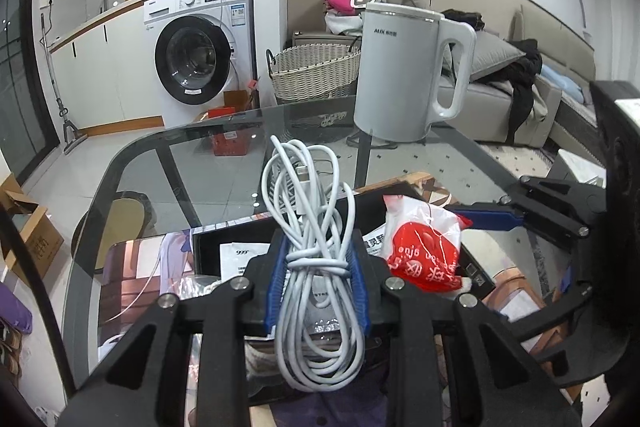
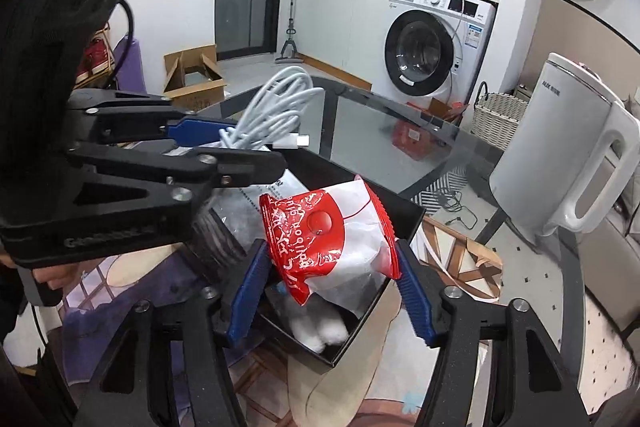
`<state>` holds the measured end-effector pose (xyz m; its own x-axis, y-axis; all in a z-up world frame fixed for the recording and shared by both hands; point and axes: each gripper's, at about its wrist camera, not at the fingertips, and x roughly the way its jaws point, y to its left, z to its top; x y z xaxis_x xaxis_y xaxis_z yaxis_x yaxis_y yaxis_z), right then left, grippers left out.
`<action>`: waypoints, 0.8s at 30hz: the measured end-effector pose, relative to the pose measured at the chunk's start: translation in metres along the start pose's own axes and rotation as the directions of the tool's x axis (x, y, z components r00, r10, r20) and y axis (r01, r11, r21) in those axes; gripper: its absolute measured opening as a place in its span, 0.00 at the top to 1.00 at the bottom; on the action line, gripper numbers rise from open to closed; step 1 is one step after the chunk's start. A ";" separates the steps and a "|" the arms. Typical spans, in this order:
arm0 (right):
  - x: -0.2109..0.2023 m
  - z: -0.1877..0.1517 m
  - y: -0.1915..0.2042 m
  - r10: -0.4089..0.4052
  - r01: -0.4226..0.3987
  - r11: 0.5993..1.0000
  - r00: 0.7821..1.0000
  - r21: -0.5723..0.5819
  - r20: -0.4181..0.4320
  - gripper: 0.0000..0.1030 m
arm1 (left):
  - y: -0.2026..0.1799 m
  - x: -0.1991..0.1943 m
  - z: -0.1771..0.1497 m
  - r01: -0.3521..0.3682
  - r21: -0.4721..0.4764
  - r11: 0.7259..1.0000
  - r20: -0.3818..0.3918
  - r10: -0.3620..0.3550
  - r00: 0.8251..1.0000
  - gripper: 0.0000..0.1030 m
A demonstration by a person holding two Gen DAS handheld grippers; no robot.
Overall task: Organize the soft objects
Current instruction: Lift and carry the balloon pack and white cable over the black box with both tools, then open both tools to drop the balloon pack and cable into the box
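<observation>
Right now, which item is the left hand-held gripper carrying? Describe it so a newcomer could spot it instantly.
Start at the glass table with the tall white kettle at its far side. Nearer the camera, above the black box, the left hand-held gripper is shut on a coiled cable. It is a white bundle wrapped around its own middle, unlike the red-and-white packet beside it.

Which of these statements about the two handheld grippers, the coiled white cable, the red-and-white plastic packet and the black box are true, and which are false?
1. The left gripper is shut on the coiled white cable. True.
2. The right gripper holds a blue sponge. False: it holds the red-and-white plastic packet.
3. The packet hangs over the open black box. True.
4. The white electric kettle lies on its side. False: it stands upright on the glass table.
5. The woven basket sits on the table. False: it is on the floor behind.
</observation>
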<state>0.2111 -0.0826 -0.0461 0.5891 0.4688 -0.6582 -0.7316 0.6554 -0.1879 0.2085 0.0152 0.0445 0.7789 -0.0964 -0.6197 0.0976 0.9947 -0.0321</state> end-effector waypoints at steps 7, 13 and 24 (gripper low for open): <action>-0.010 -0.005 -0.010 -0.013 0.012 0.999 1.000 0.030 0.028 0.20 | -0.007 0.010 0.001 -0.004 0.034 0.999 -0.012 0.005 1.000 0.73; -0.012 -0.008 -0.022 -0.049 0.046 0.996 0.998 0.070 0.038 0.16 | -0.013 0.023 -0.004 -0.004 0.067 0.998 -0.062 0.008 0.998 0.73; 0.008 -0.004 -0.024 -0.097 0.098 0.993 0.995 0.071 -0.020 0.16 | -0.012 0.035 -0.012 0.013 0.056 0.998 -0.109 -0.007 0.994 0.68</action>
<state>0.2321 -0.0970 -0.0499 0.6503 0.3914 -0.6510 -0.6442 0.7383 -0.1996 0.2273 0.0002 0.0137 0.7058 -0.0984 -0.7016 0.1421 0.9898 0.0041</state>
